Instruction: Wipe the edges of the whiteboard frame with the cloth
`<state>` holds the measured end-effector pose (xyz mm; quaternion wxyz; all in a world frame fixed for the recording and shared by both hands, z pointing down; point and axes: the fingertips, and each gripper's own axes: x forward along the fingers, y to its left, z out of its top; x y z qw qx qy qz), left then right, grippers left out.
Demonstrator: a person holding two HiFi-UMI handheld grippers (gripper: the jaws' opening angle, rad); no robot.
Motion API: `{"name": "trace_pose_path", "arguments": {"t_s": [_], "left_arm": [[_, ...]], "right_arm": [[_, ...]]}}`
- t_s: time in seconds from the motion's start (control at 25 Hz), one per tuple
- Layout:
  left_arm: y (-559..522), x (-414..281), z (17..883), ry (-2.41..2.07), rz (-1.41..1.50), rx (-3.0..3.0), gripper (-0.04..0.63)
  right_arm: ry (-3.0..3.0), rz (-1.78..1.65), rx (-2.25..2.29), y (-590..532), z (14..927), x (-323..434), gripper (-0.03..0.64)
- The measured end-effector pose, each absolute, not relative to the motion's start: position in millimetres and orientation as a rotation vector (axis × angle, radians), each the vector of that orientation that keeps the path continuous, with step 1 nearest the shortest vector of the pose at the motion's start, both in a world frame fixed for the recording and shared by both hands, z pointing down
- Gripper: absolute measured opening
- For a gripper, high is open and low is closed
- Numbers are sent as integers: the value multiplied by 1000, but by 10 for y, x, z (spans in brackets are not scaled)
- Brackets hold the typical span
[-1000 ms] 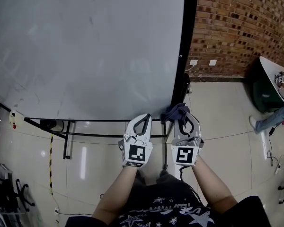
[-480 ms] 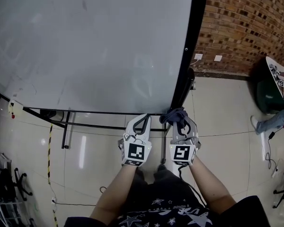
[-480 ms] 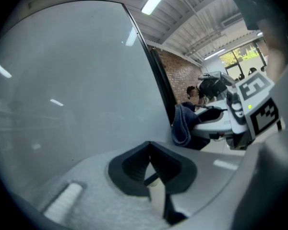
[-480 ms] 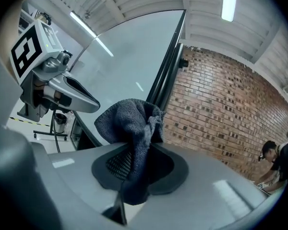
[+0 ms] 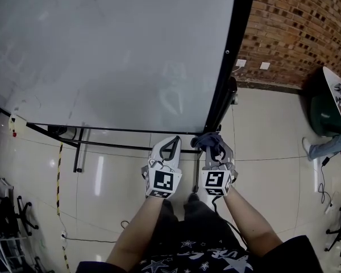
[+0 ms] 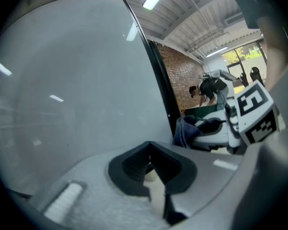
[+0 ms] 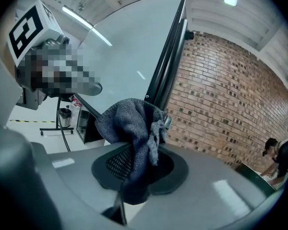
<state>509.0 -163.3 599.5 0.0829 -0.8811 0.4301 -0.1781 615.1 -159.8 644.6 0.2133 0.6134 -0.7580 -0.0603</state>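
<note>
The whiteboard (image 5: 113, 56) fills the upper left of the head view, with its black frame (image 5: 227, 67) running down the right side to the bottom right corner. My right gripper (image 5: 215, 147) is shut on a dark blue-grey cloth (image 5: 206, 140) just below that corner. In the right gripper view the cloth (image 7: 132, 123) bunches over the closed jaws, with the frame (image 7: 165, 75) rising behind it. My left gripper (image 5: 174, 139) is shut on nothing, close beside the right one. The left gripper view shows the board, the frame (image 6: 158, 80) and the cloth (image 6: 185, 131).
A brick wall (image 5: 295, 27) stands right of the board, with sockets (image 5: 241, 62) low on it. The board's stand legs (image 5: 79, 152) reach onto the shiny tiled floor. A dark table (image 5: 324, 101) and a person's legs (image 5: 329, 147) are at far right. Chairs (image 5: 5, 232) sit lower left.
The board's bottom right corner has shifted slightly in the view. My right gripper with the cloth has edged left to sit under that corner. The left gripper has barely moved.
</note>
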Motion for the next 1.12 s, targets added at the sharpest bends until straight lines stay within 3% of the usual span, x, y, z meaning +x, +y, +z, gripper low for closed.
{"name": "trace_pose_path", "arguments": {"t_s": [0.52,1.12], "left_arm": [[-1783,4564,6000,1290,-501,-2652,0],[-1810,3367,5972,1078,-455,-2795,0]], "right_arm": [[-2032,-46,1825,-1597,6568,5949,60],[-1681,126,2155,-1784,6642,5430,60]]}}
